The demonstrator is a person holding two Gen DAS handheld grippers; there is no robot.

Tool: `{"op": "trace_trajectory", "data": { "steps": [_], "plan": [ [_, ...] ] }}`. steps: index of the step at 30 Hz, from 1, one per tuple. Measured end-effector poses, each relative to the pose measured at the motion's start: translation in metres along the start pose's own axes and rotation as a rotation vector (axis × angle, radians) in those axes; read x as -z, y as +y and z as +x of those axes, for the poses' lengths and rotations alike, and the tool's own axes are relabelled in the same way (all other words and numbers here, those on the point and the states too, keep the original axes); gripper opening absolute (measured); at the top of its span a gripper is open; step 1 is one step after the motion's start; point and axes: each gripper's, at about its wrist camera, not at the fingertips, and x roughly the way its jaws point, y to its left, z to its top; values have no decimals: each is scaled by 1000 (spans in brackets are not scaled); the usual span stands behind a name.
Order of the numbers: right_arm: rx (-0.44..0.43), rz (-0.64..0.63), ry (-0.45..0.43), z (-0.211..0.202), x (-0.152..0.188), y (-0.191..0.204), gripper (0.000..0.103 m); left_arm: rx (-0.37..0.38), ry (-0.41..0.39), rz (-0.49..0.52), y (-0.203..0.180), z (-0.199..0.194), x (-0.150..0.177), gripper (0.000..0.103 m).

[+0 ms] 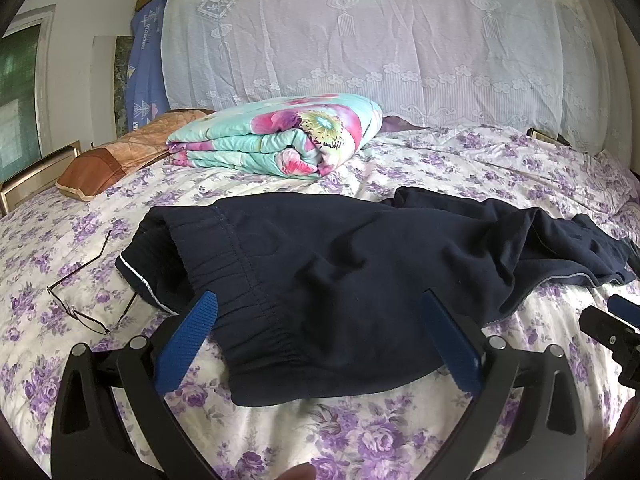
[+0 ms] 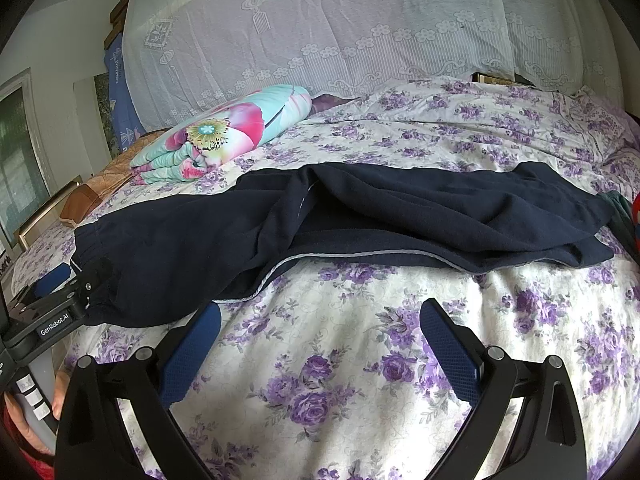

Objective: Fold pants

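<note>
Navy sweatpants (image 1: 340, 272) lie crumpled across the floral bedsheet (image 2: 360, 360). With the left gripper (image 1: 320, 340) and right gripper (image 2: 320, 344) both spread and empty, we first seize the waistband (image 1: 248, 280) and flatten both legs.

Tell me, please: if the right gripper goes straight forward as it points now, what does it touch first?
Probably the floral bedsheet: only sheet lies between the open fingers of the right gripper. Beyond that, the dark pants lie across its path. Depth is unclear in this fisheye view, so a higher line could reach the pants first.
</note>
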Motion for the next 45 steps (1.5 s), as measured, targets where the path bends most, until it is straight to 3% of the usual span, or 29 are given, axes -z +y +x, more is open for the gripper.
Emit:
{"op": "trace_trajectory", "data": {
  "steps": [39, 45],
  "plan": [
    [-1, 12, 4, 2, -2, -2, 100, 6, 10, -1, -4, -2, 2, 99],
    [-19, 66, 30, 8, 1, -9, 100, 72, 87, -43, 2, 11, 9, 99]
  ]
}}
